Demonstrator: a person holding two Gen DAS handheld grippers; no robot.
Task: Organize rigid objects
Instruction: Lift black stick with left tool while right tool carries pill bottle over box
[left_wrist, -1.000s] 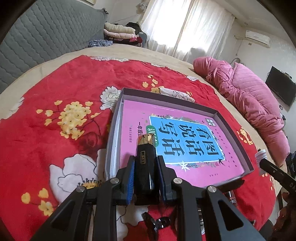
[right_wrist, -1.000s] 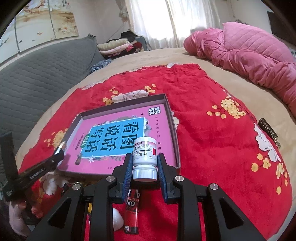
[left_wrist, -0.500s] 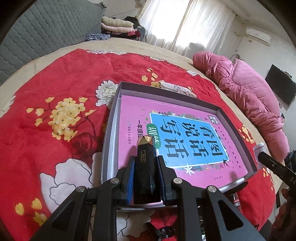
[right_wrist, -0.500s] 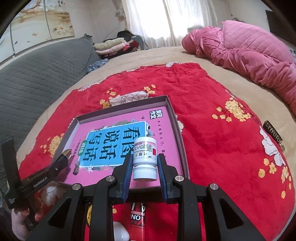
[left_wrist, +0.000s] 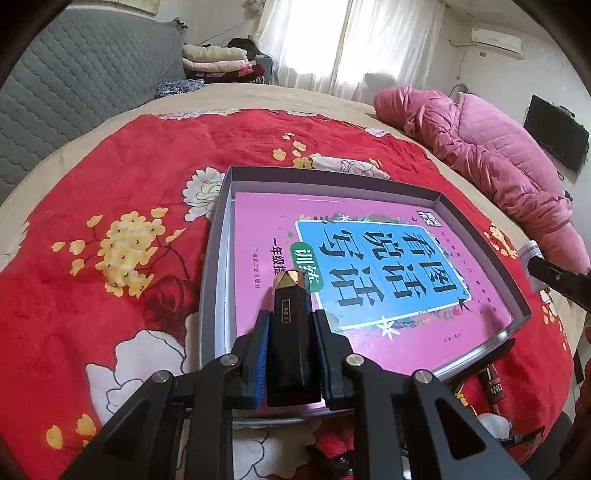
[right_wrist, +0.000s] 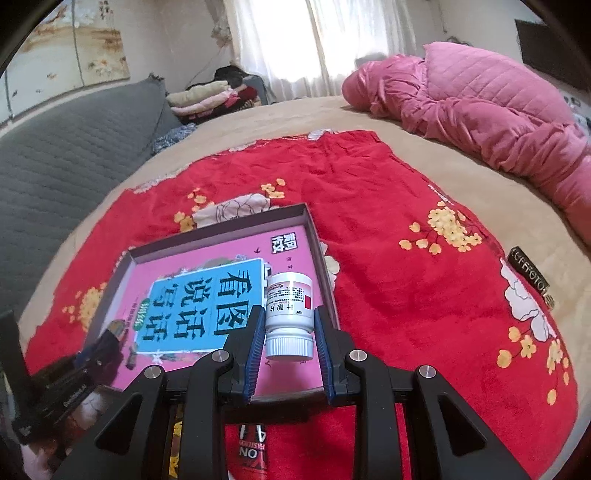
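A shallow grey box (left_wrist: 218, 236) lies on the red flowered blanket with a pink and blue book (left_wrist: 369, 266) flat inside it. My left gripper (left_wrist: 290, 325) is shut on a black stick with a gold tip (left_wrist: 290, 332), held over the box's near left part. My right gripper (right_wrist: 290, 328) is shut on a white pill bottle (right_wrist: 289, 314), cap toward the camera, held over the box's (right_wrist: 314, 229) near right corner above the book (right_wrist: 207, 302). The left gripper with its black stick also shows in the right wrist view (right_wrist: 107, 339).
A red and black tube (right_wrist: 251, 443) lies on the blanket just below the box, also in the left wrist view (left_wrist: 493, 384). A dark labelled bar (right_wrist: 528, 277) lies at the blanket's right edge. A pink quilt (right_wrist: 480, 103) is heaped beyond, folded clothes (left_wrist: 218, 62) at the back.
Both grippers have moved forward over the box with their objects still held. The box and book now fill more of each view.
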